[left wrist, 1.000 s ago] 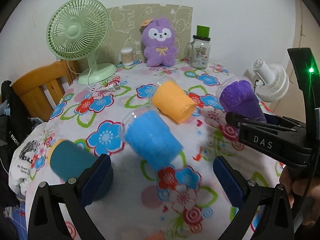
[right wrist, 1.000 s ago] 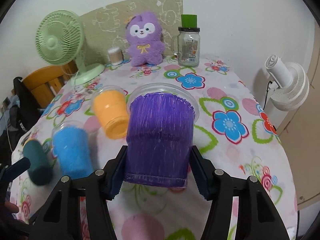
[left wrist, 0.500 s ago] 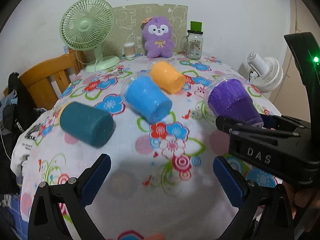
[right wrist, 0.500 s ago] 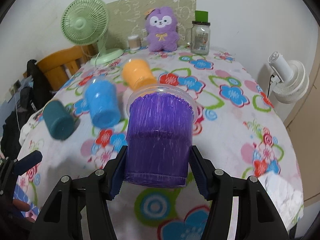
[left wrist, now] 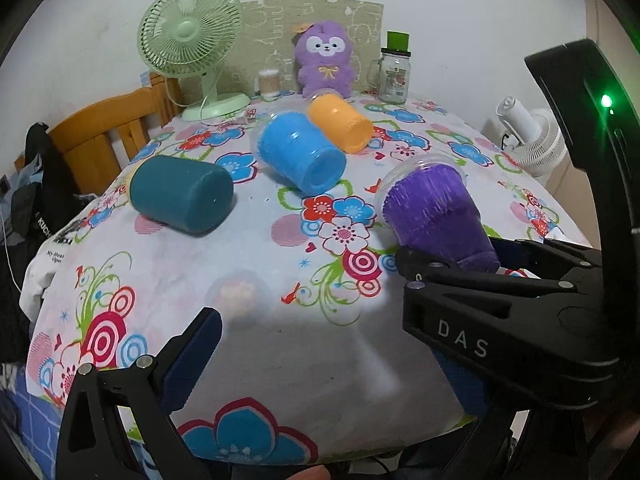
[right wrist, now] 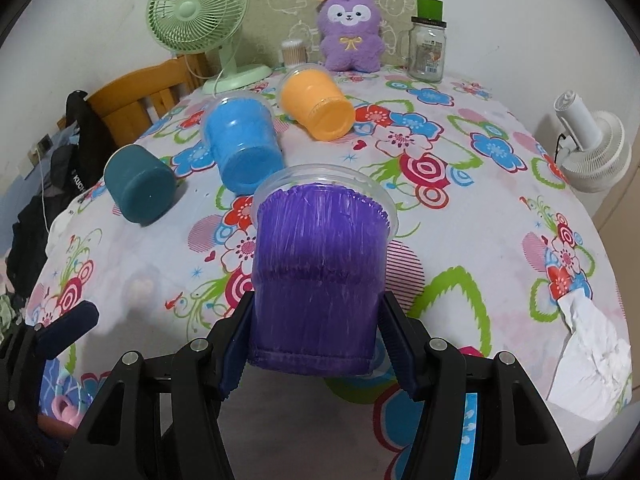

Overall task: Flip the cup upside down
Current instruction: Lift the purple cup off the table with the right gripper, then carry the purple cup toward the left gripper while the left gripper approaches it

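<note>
My right gripper [right wrist: 316, 344] is shut on a purple cup [right wrist: 320, 276] and holds it over the table's near part, rim pointing away from me, base toward the camera. In the left wrist view the same purple cup [left wrist: 434, 216] sits tilted in the right gripper [left wrist: 472, 268]. My left gripper [left wrist: 324, 364] is open and empty over the front edge of the table. A teal cup [left wrist: 180, 200], a blue cup [left wrist: 300, 152] and an orange cup [left wrist: 338, 122] lie on their sides on the flowered tablecloth [left wrist: 260, 280].
At the back stand a green desk fan [left wrist: 192, 40], a purple plush toy [left wrist: 326, 62], a glass jar [left wrist: 394, 76] and a small swab jar [left wrist: 269, 83]. A wooden chair [left wrist: 108, 132] is at the left, a white fan [left wrist: 532, 136] at the right. Crumpled white paper [right wrist: 588, 352] lies at the right edge.
Both grippers have drawn back toward the table's near edge, so the cups look farther away. The purple cup stays gripped by the right gripper. The left gripper stays open.
</note>
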`<state>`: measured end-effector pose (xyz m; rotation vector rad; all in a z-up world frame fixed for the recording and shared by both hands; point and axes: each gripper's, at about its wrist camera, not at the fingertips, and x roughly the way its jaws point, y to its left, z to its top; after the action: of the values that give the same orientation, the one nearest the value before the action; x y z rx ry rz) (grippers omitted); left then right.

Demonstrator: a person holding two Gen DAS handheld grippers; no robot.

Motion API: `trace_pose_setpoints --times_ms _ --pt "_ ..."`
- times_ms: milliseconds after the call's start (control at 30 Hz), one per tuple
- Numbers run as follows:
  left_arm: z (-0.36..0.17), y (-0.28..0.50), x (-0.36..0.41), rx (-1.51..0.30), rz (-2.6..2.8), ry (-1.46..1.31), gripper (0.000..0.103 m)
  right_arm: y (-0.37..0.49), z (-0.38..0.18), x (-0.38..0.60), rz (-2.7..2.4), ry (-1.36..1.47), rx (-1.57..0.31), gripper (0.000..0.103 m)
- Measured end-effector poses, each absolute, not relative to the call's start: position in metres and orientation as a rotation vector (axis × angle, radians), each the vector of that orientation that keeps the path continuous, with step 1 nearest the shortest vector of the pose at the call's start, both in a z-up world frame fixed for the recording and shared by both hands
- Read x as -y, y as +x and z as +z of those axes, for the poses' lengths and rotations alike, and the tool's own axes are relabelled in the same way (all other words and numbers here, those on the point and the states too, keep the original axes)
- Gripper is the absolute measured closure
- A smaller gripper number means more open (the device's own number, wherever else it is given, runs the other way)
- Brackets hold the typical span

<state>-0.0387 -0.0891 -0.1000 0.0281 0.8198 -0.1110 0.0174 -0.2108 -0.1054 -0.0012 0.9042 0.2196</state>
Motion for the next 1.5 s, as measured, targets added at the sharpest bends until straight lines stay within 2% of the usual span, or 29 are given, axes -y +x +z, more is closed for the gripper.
trace_pose_setpoints --times_ms 200,333,867,1167,1500 --pt "-0.103 -0.04 0.086 -0.827 -0.1 0.015 0.0 0.013 -0.107 0.202 0.241 -0.01 -0.912 0.038" --pt "-0.1 -0.04 0.085 -0.819 -0.106 0.006 0.0 0.008 -0.098 0.204 0.239 -0.02 -0.869 0.02" --pt "-0.09 -0.036 0.114 -0.795 -0.135 0.0 0.0 0.003 -0.07 0.246 0.359 0.15 -0.801 0.017" --pt "-0.098 -0.03 0.13 -0.777 -0.134 0.005 0.0 0.001 -0.071 0.303 0.367 0.301 -0.757 0.015" --pt "-0.109 -0.028 0.14 -0.741 -0.121 0.018 0.0 0.001 -0.086 0.33 0.333 0.337 -0.773 0.013"
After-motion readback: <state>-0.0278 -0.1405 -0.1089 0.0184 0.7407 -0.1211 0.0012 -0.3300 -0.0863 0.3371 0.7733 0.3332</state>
